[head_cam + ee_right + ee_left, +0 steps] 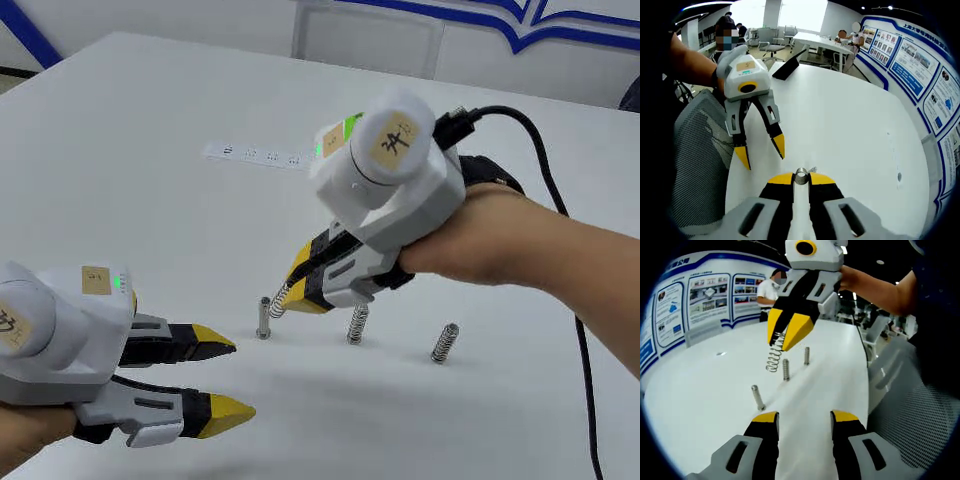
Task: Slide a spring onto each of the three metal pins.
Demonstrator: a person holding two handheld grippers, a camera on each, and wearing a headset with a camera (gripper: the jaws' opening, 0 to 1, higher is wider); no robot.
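Observation:
Three metal pins stand in a row on the white table [150,200]. The left pin [264,317] [758,396] is bare. The middle pin [357,323] [786,369] and the right pin [445,343] [806,355] each wear a spring. My right gripper [290,295] [786,337] [801,179] is shut on a loose spring [278,300] [774,357] [801,176], which hangs tilted just above and right of the bare pin. My left gripper [228,378] [804,417] [762,147] stands open near the front edge, holding nothing, pointed at the pins.
A white strip with printed marks [260,155] lies farther back on the table. A black cable [560,200] runs from the right gripper along the person's arm. Office chairs and another table [815,42] stand beyond the far end, with people nearby.

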